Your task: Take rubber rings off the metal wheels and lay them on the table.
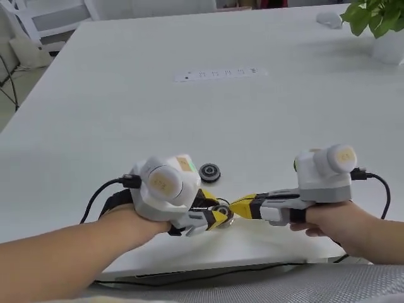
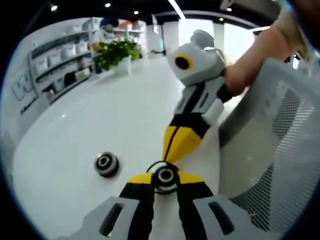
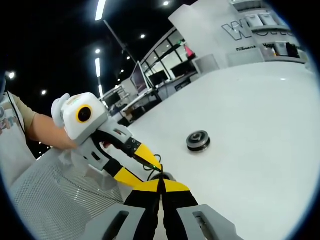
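My left gripper (image 1: pixel 221 216) is shut on a small metal wheel (image 2: pixel 165 176), held just above the table's near edge. My right gripper (image 1: pixel 235 207) comes in from the right and meets it tip to tip. Its jaws are shut on a thin black rubber ring (image 2: pixel 151 166), which loops off the held wheel. In the right gripper view my right gripper (image 3: pixel 161 184) stands closed, with the left gripper (image 3: pixel 152 162) crossing in front. A second wheel (image 1: pixel 209 172), with its black ring on, lies flat on the white table (image 1: pixel 126 113) just beyond the grippers.
A flush power strip (image 1: pixel 221 74) sits mid-table and a potted plant (image 1: pixel 374 19) stands at the far right corner. A grey mesh chair back (image 2: pixel 280 150) is close under the table's front edge. White chairs (image 1: pixel 50 19) stand at the far left.
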Motion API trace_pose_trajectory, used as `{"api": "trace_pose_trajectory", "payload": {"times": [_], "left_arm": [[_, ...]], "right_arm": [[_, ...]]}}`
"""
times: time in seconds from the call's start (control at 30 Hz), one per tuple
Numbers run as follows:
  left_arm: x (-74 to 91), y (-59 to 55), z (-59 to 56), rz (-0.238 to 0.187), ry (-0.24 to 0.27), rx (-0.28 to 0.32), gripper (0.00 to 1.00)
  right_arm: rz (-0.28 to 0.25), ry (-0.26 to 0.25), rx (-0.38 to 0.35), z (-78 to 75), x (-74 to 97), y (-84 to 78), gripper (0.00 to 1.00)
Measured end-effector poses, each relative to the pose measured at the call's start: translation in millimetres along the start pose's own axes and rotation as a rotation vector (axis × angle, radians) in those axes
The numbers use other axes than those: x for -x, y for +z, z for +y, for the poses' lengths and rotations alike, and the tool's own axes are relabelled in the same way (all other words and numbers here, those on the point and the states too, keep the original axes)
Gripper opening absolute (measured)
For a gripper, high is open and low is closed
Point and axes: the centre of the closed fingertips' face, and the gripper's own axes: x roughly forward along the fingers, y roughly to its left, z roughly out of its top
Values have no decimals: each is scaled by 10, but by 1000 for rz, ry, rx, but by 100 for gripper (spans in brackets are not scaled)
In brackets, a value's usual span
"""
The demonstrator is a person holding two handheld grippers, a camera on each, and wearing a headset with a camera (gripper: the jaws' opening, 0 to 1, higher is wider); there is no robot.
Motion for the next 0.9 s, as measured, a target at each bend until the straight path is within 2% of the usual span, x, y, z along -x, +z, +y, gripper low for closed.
{"api": "trace_pose_trajectory", "payload": {"times": [0.2, 0.5, 0.9], "left_arm": [[73, 39, -32, -15, -18, 9, 23], [232, 67, -4, -25, -9, 17, 27], [459, 33, 47, -48, 11, 46, 36]], "right_arm": [[-4, 0, 1, -7, 18, 22, 0], [-12, 11, 5, 37, 43, 57, 0], [-23, 21, 13, 54, 66, 116, 0]]}}
